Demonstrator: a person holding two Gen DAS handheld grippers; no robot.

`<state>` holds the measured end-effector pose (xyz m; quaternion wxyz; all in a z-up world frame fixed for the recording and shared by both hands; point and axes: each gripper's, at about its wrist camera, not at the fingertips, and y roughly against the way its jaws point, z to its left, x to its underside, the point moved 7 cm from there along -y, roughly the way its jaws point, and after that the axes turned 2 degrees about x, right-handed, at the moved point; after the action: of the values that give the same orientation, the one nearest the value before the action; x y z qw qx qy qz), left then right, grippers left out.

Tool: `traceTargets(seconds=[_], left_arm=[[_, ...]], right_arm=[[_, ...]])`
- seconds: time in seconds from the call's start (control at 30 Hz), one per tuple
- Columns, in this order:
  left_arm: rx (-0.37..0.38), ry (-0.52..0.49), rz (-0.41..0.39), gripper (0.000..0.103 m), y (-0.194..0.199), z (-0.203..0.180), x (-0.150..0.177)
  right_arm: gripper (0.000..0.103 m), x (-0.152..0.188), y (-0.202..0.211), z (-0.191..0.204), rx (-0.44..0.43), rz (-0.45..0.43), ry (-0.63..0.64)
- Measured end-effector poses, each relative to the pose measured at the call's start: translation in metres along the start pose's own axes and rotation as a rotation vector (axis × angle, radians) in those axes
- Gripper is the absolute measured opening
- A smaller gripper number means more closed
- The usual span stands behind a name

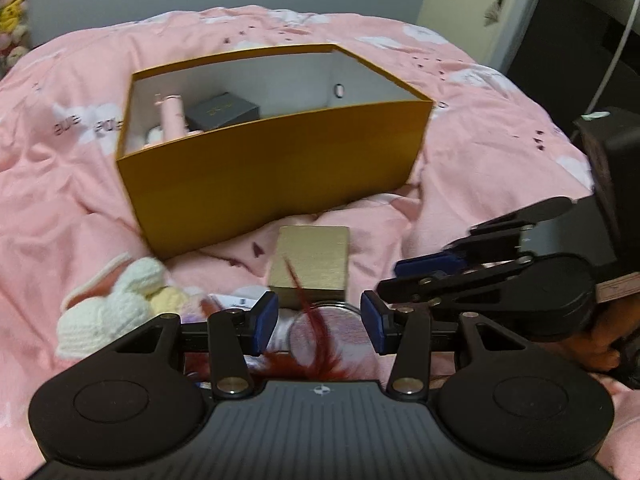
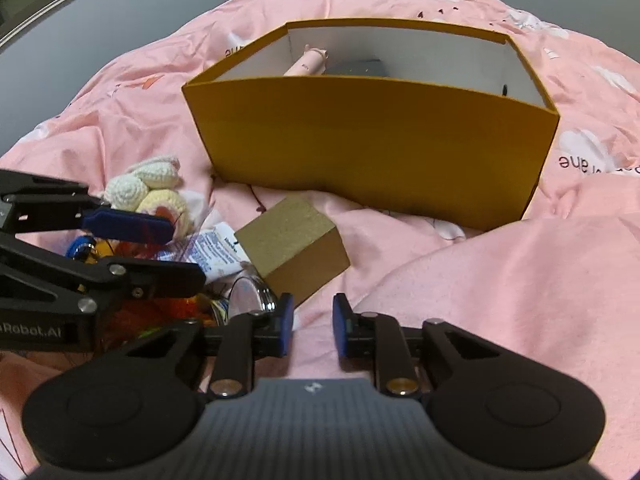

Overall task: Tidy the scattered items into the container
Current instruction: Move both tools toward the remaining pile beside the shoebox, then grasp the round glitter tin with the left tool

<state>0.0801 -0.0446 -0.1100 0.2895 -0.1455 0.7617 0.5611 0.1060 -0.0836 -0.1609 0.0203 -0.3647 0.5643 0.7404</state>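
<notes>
An open orange box [image 1: 276, 168] [image 2: 372, 148] stands on the pink bedding and holds a pink tube [image 1: 173, 114] [image 2: 306, 65] and a dark small box [image 1: 222, 114]. In front of it lie a small gold box [image 1: 310, 262] [image 2: 294, 242], a round mirror [image 1: 332, 330] [image 2: 250, 294] under a red feather [image 1: 312, 320], a crocheted white and yellow toy [image 1: 116, 304] [image 2: 154, 192] and a white packet [image 2: 214, 254]. My left gripper [image 1: 319, 322] is open and empty over the mirror. My right gripper [image 2: 313, 326] is open and empty, just right of the gold box.
Pink bedding [image 1: 500, 152] [image 2: 500, 280] covers the whole surface in folds. Several small colourful items [image 2: 86, 250] lie under the left gripper. A door with a handle [image 1: 494, 4] is at the back right, plush toys [image 1: 14, 4] at the back left.
</notes>
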Motion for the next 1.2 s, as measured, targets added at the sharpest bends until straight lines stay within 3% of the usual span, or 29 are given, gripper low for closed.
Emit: traceTargets(seconds=[0.1, 0.33, 0.53, 0.67, 0.93, 1.1, 1.2], left_arm=[[0.048, 0.012, 0.027, 0.042, -0.003, -0.002, 0.002], [0.13, 0.099, 0.09, 0.041, -0.019, -0.003, 0.003], [0.119, 0.207, 0.185, 0.041, -0.036, 0.007, 0.011], [0.135, 0.285, 0.196, 0.041, -0.037, 0.017, 0.012], [0.14, 0.375, 0.227, 0.045, -0.041, 0.025, 0.013], [0.106, 0.384, 0.254, 0.041, -0.045, 0.028, 0.017], [0.078, 0.384, 0.278, 0.033, -0.047, 0.029, 0.021]], right_arm=[[0.016, 0.003, -0.006, 0.0, 0.012, 0.017, 0.023], [0.016, 0.015, -0.02, 0.004, 0.04, 0.055, 0.113], [0.016, 0.019, -0.025, 0.008, -0.025, 0.046, 0.14], [0.014, 0.022, -0.023, 0.017, -0.036, 0.036, 0.193], [0.006, 0.025, -0.016, 0.034, -0.156, 0.024, 0.219], [0.006, 0.029, -0.018, 0.042, -0.17, 0.039, 0.247], [0.007, 0.029, -0.019, 0.041, -0.172, 0.044, 0.238]])
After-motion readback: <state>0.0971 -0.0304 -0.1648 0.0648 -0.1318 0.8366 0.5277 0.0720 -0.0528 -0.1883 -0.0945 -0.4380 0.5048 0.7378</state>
